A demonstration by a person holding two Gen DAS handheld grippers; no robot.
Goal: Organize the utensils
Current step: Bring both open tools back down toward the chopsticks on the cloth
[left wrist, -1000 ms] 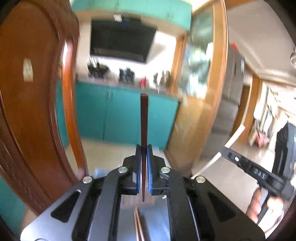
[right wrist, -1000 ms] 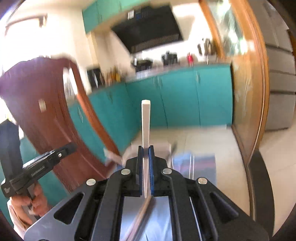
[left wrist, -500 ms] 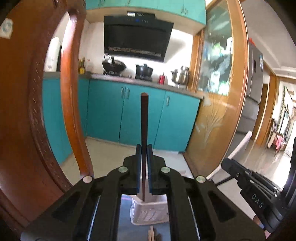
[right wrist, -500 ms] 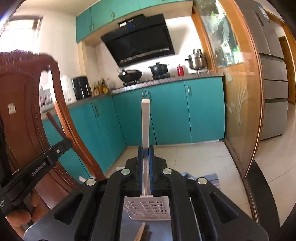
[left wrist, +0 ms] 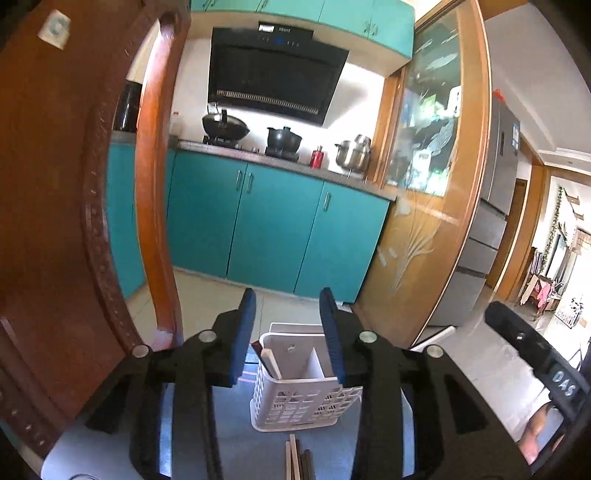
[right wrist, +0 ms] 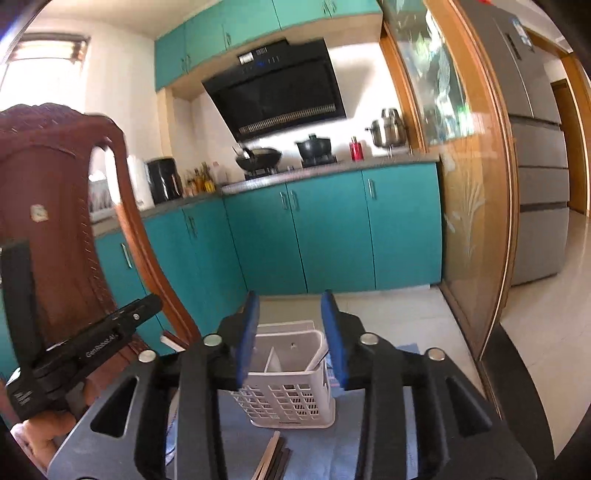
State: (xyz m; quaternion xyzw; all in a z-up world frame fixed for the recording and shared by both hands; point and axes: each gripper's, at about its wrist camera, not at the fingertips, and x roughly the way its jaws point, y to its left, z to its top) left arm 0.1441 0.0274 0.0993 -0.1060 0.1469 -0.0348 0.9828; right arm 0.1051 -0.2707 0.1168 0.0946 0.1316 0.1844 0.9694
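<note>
A home kitchen. At twelve o'clock in the left wrist view hangs a black range hood [left wrist: 273, 70] under teal upper cabinets [left wrist: 303, 11]; beneath it a wok [left wrist: 224, 125], a black pot [left wrist: 283, 138] and a steel pot [left wrist: 352, 153] stand on the counter above teal base cabinets [left wrist: 273, 229]. A steel fridge [left wrist: 495, 192] stands at two o'clock, a carved wooden chair [left wrist: 55, 192] at nine.

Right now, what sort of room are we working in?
Most likely a home kitchen: a range hood hangs above a wok and a pot on the stove, over teal cabinets, with a fridge to the right.
</note>
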